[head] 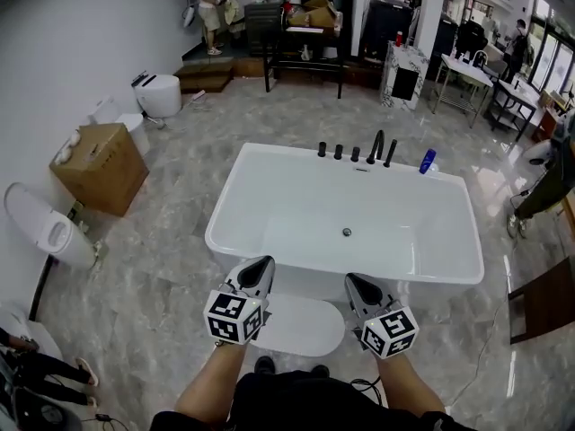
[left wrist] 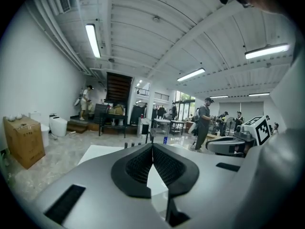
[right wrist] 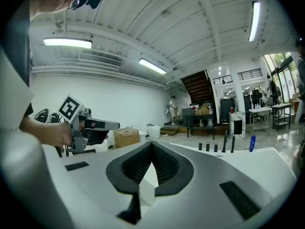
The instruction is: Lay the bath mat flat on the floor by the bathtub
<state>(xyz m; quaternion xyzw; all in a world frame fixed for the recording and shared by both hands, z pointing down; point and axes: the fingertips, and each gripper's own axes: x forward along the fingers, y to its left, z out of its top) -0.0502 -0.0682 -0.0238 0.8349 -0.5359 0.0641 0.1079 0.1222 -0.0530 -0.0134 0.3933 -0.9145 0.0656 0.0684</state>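
The white oval bath mat (head: 301, 324) lies flat on the grey floor, right against the near side of the white bathtub (head: 269, 187). My feet stand just behind it. Both grippers hang in the air above it, pointing toward the tub. My left gripper (head: 260, 266) is over the mat's left end and my right gripper (head: 358, 281) over its right end. In the left gripper view (left wrist: 152, 147) and the right gripper view (right wrist: 152, 144) the black pads meet at their tips. Only white shows through the gap below them; I see nothing held.
A cardboard box (head: 101, 164) and toilets (head: 54, 232) stand along the left wall. Black taps (head: 359, 151) and a blue bottle (head: 428, 161) sit on the tub's far rim. A person (head: 548, 182) stands at the right, and a dark bench (head: 548, 299) is nearby.
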